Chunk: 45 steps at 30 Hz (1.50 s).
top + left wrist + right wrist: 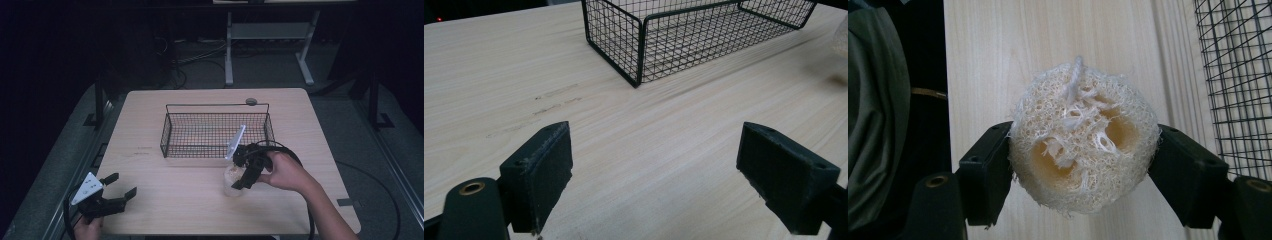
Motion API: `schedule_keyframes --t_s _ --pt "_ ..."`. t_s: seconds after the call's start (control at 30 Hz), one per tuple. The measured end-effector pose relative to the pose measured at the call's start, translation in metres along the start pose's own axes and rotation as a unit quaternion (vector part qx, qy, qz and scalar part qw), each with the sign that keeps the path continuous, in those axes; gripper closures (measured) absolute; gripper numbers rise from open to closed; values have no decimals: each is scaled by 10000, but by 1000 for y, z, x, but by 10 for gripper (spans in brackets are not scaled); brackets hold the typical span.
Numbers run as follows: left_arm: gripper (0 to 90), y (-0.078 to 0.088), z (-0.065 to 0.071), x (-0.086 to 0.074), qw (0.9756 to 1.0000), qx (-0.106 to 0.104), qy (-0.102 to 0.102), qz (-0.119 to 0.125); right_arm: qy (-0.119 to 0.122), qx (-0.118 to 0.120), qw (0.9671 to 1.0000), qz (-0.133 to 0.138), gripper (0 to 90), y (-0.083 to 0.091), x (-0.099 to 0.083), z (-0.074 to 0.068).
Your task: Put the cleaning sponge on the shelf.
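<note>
A pale, fibrous loofah sponge (1082, 140) sits between the two black jaws of my right gripper (1083, 155), which press on both its sides. In the high view that right gripper (239, 180) points down at the loofah (233, 179) just in front of the black wire basket (165, 135). The basket holds nothing that I can see. My left gripper (120, 184) rests low at the table's front left corner, open, with bare wood between its jaws (654, 165). The basket's near corner (639, 50) lies ahead of it.
The light wooden table (165, 200) has a small round grey disc (251, 101) at its back edge behind the basket. A cable loops around the right hand. Dark floor, cables and a white table frame (229, 45) lie beyond the table.
</note>
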<state>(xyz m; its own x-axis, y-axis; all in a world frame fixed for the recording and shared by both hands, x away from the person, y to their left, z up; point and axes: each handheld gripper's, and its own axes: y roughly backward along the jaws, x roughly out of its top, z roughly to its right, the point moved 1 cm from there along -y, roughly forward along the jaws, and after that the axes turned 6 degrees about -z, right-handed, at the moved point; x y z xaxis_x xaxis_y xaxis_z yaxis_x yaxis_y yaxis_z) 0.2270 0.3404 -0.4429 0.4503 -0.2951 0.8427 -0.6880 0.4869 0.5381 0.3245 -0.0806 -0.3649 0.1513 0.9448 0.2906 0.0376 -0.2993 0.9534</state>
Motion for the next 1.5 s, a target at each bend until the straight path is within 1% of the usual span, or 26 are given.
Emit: schedule_keyframes --t_s 0.17,0.27,0.47,0.77,0.83,0.87,1.0,1.3,1.43,1.5 --pt "139 0 0 0 10000 2 -12 3 46 -35 10000 -8 280 7 4 2" --pt "140 0 0 0 10000 2 -7 1 39 -19 10000 36 281 9 5 3" --pt "139 0 0 0 10000 2 -7 14 42 -59 10000 27 281 14 8 7" --pt "139 0 0 0 10000 4 -1 16 40 -35 10000 63 282 22 13 15" --pt "139 0 0 0 10000 6 -2 14 45 -60 10000 36 282 24 15 16" --pt "139 1 0 0 10000 6 -4 16 61 -52 9999 77 282 27 16 17" --pt "140 0 0 0 10000 7 -16 14 44 -83 9999 69 283 31 18 20" --pt "140 1 0 0 10000 9 1 21 51 -96 9999 55 283 37 25 26" --pt "140 1 0 0 10000 3 0 19 43 -154 9999 26 283 42 28 31" --pt "140 1 0 0 10000 7 2 21 33 -140 9999 80 283 44 30 34"
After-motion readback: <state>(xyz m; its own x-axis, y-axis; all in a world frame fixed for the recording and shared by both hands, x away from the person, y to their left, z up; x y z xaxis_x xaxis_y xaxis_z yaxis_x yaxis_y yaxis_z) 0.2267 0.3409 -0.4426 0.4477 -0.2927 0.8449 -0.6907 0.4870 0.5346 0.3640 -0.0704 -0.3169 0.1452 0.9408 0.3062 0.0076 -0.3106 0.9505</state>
